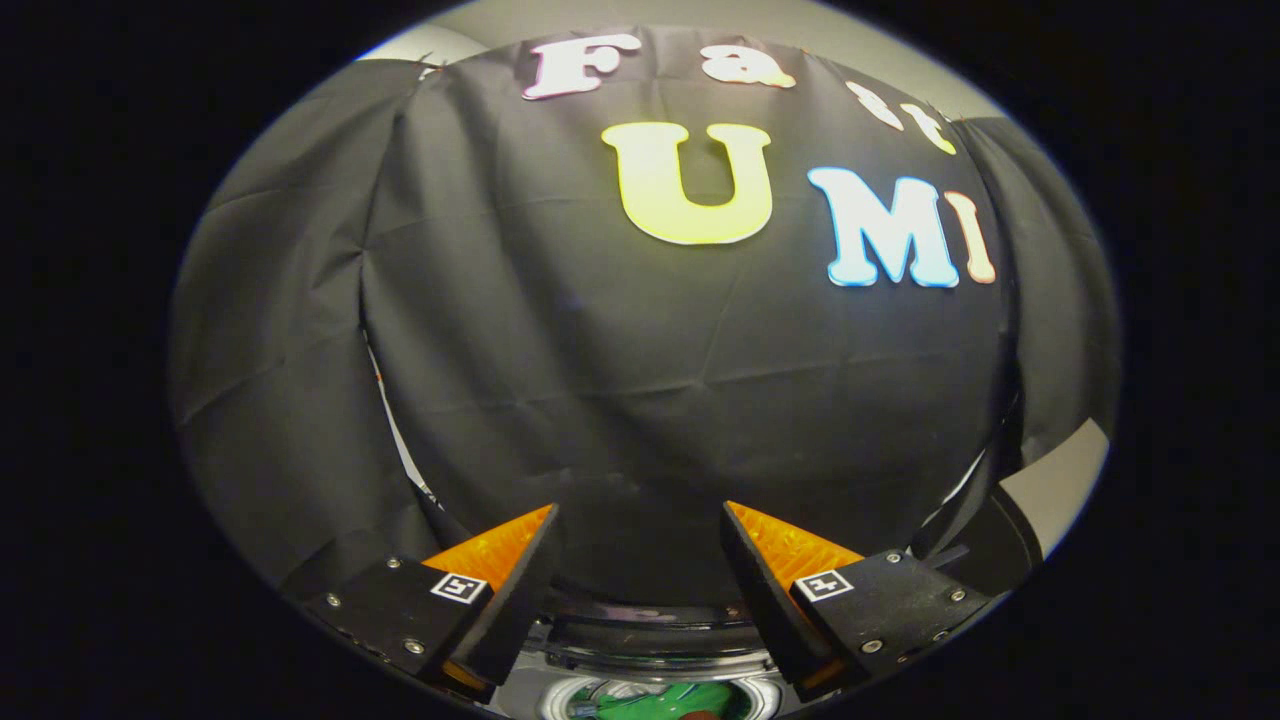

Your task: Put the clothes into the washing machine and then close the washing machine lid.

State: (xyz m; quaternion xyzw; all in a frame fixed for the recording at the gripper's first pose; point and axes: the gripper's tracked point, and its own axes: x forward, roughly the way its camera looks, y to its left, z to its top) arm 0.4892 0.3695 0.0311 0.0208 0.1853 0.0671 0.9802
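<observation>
1. I see my tongs [640, 520] raised and pointing at the booth's black cloth wall [640, 400]. Their two fingers stand wide apart, with nothing between them.

2. Low down between the fingers, and below them, sits the washing machine [655, 645]. I make out a dark curved rim, with a round pale opening beneath it.

3. Inside that opening lies something green [675, 700], most likely the clothes. A small reddish patch sits against it; I cannot tell what that is.

4. My judgement on progress: the clothes appear to be already in the drum, so the first half of the task looks done.

5. What remains is closing the lid. The dark curved band above the opening may be the lid standing open, but so little of it shows that I cannot say for certain.

6. The tongs touch nothing, so I judge the lid step is not yet under way.

7. I cannot tell what surface carries the machine.

8. The room: wrinkled black cloth hangs straight ahead and to both sides, with seams where the panels meet. A strip of pale wall [640, 15] shows above the cloth, and a pale patch [1060, 490] shows past its far right edge.
</observation>
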